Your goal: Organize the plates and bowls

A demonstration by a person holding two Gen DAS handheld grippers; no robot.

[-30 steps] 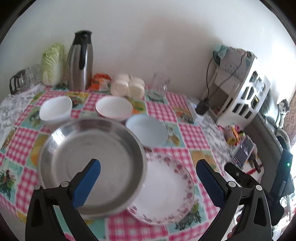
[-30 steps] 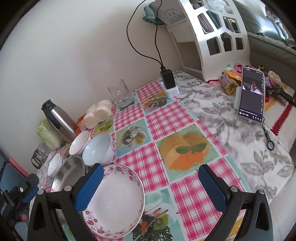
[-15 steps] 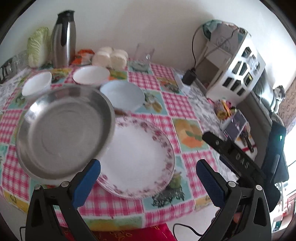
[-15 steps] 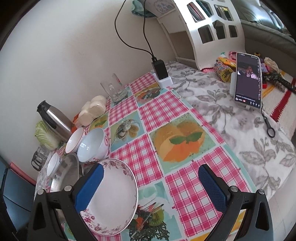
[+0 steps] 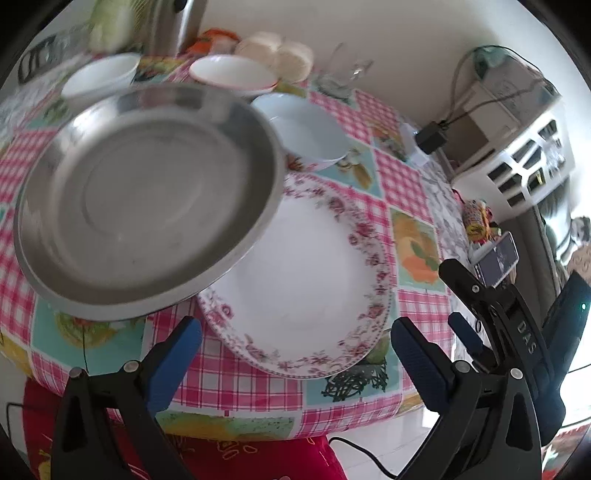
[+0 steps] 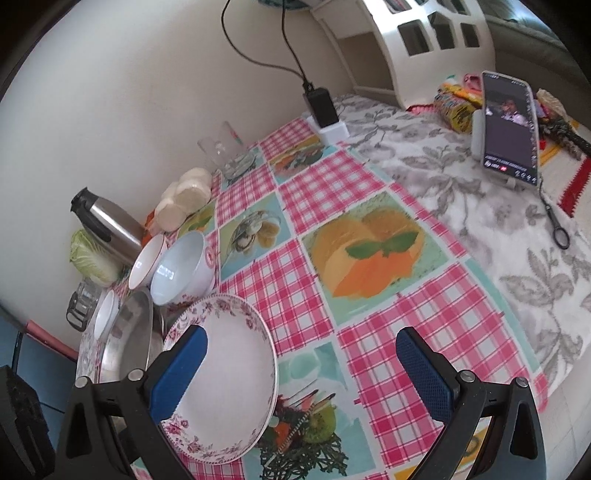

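A large steel plate lies at the table's near left, its right rim over the edge of a white floral plate. Behind them stand a pale blue bowl, a red-rimmed white bowl and a small white bowl. My left gripper is open and empty, just in front of the floral plate at the table's edge. My right gripper is open and empty, over the floral plate's right side. The steel plate and the blue bowl show to its left.
A steel thermos, cabbage, round buns and a glass stand along the wall. A charger block, a phone on a stand and a white shelf unit are to the right.
My left gripper has pulled back and tilted down towards the table's near edge, so the plates look closer. My right gripper has dropped slightly nearer the floral plate. Both stay open.
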